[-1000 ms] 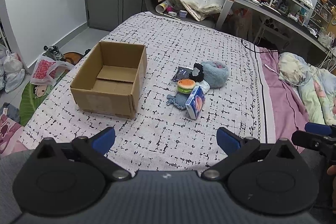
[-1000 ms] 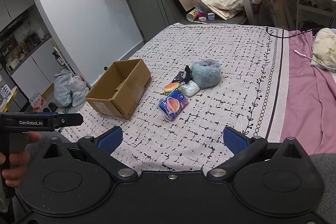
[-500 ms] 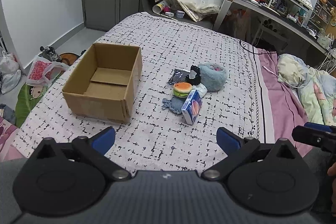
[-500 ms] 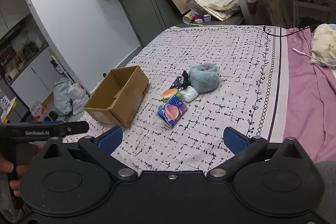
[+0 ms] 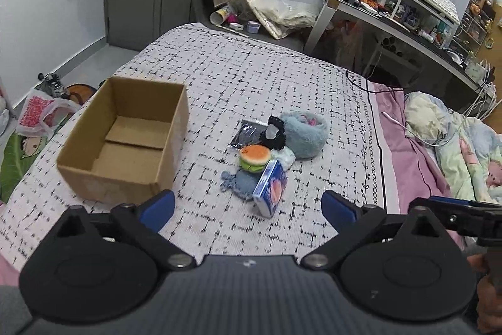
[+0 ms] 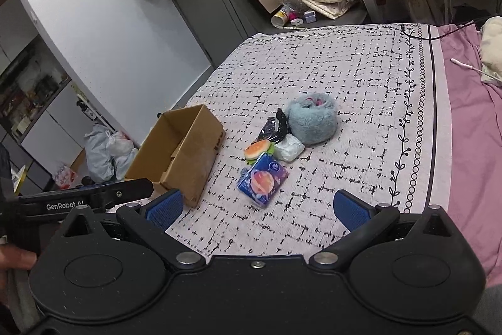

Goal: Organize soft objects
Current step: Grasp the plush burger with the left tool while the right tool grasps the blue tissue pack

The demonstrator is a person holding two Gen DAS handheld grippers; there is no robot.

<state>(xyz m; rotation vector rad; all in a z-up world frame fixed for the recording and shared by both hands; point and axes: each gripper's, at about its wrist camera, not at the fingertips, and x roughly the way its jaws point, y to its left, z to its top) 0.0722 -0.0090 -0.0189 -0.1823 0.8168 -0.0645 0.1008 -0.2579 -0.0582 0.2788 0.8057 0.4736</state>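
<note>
1. Left wrist view: the left gripper (image 5: 248, 208) hangs over the near edge of the patterned bedspread (image 5: 266, 77), its blue-padded jaws spread wide and holding nothing; the soft things lie in a heap at 12 o'clock from it, with the open cardboard box (image 5: 125, 140) at 10 o'clock, well apart from the heap.
2. In the heap, the tissue pack (image 5: 270, 188) stands on edge nearest the gripper; the plush burger (image 5: 254, 158) is just behind it at 11 o'clock; the fluffy blue pouch (image 5: 303, 134) lies farthest, at 1 o'clock; a blue knitted piece (image 5: 240, 182) touches the pack's left side.
3. Right wrist view: the right gripper (image 6: 255, 206) is likewise wide apart and empty; the tissue pack (image 6: 263, 179) sits at 12 o'clock, the box (image 6: 185, 153) at 10 o'clock.
</note>
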